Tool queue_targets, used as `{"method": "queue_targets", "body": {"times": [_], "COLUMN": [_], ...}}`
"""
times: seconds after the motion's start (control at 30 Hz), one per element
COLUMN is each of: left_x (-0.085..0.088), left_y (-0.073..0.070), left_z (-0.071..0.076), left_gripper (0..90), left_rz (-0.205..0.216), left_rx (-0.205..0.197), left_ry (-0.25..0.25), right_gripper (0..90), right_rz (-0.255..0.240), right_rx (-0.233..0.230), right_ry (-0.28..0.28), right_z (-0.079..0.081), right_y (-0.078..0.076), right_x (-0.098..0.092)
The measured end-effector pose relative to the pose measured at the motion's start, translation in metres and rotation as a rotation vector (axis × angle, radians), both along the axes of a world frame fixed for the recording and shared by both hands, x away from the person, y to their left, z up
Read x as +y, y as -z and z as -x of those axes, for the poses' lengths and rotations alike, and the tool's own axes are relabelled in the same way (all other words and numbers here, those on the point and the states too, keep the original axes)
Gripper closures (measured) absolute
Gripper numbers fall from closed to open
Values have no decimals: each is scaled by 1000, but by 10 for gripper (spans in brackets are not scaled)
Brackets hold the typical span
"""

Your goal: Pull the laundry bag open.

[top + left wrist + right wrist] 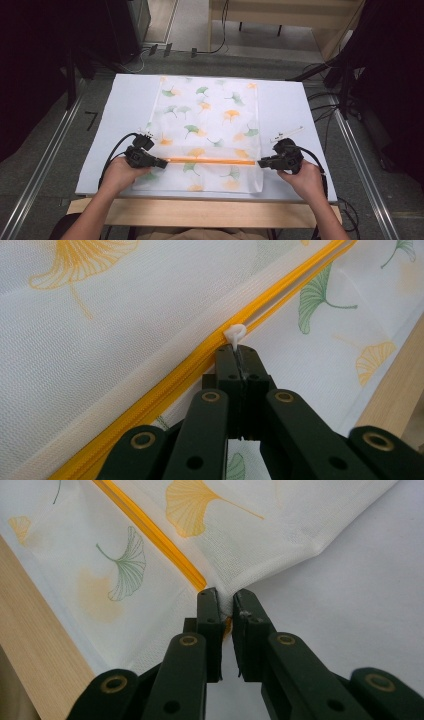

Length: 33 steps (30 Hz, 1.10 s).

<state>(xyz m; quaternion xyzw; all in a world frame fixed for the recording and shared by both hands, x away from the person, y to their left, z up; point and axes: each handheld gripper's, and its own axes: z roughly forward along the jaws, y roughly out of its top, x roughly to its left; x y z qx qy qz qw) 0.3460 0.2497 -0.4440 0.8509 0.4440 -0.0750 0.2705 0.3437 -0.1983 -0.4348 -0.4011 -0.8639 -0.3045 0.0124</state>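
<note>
A white mesh bag (210,120) printed with green and orange ginkgo leaves lies flat on the white tabletop (125,100). An orange zipper (210,160) runs across its near end. My left gripper (164,163) is at the zipper's left end, shut on the small white zipper pull (235,333); the pull's loop pokes out past the tips of that gripper (239,352). My right gripper (260,162) is at the zipper's right end. In the right gripper view the gripper (226,597) pinches the bag's edge (222,587) just past the end of the zipper (150,532).
A small white strip (287,133) lies on the tabletop right of the bag, just beyond my right gripper. The wooden table edge (200,210) runs along the near side. Cables and metal rails lie on the floor around the table.
</note>
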Motion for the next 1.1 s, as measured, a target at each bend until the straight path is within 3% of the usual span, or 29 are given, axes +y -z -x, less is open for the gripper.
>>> {"method": "queue_targets", "body": {"times": [0.63,1.07,1.1], "left_x": [4,22,24], "left_y": [0,-3,-4], "left_z": [0,4,4], "left_gripper": [900,900,900], "left_rz": [4,2,-10], "left_rx": [5,3,3], "left_ry": [-11,-57,-43], "right_gripper": [842,842,842], "right_rz": [11,13,14], "right_rx": [-4,5,4], "right_ry": [-7,-8,-11], "right_z": [0,-1,-2], "right_y": [0,1,1], "right_x": [0,1,1]}}
